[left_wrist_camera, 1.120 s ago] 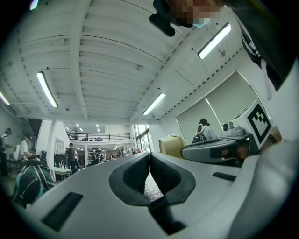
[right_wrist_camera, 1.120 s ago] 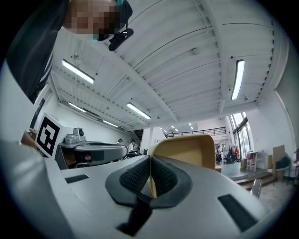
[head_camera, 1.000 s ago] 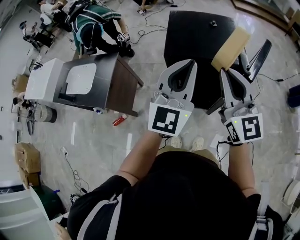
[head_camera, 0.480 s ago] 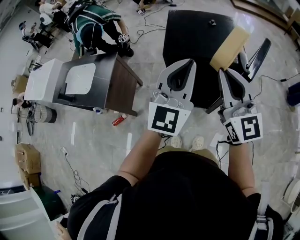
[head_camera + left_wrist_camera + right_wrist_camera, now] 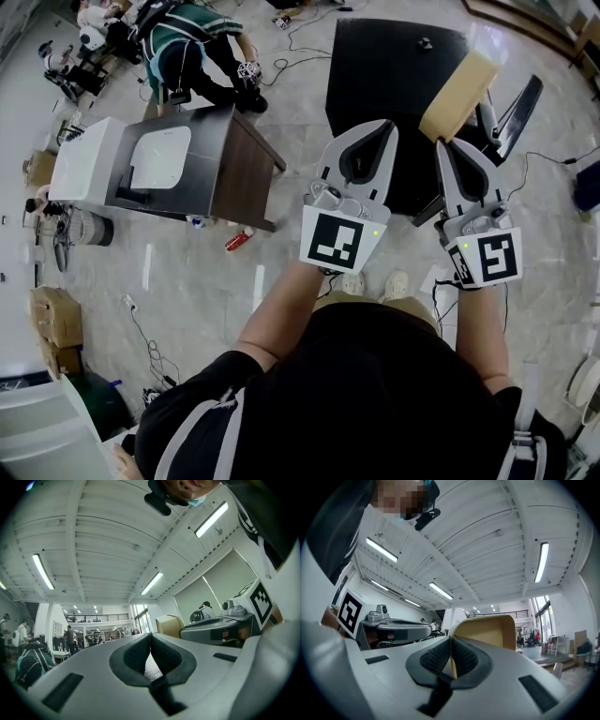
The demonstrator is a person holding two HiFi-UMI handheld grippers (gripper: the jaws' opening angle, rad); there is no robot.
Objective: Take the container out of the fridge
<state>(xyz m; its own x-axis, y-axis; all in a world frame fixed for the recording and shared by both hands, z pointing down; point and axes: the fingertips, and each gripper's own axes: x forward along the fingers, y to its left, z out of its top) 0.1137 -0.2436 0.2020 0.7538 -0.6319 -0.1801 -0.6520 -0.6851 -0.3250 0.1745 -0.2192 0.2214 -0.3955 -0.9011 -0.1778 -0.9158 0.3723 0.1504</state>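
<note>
The container is a tan, open-topped tub, held up at the upper right of the head view. My right gripper is shut on its rim. In the right gripper view the thin tan wall runs down between the closed pads of the right gripper. My left gripper is level with it on the left, shut, with nothing between its pads. The left gripper view also shows the container off to the right. Both grippers point up toward the ceiling.
A black flat-topped unit stands on the floor beneath both grippers. A dark wooden desk with a white top is at the left. A person in a green top crouches behind it. Cables and a red can lie on the floor.
Both grippers have barely shifted, and the container stays in the right one. The person in green has moved a little.
</note>
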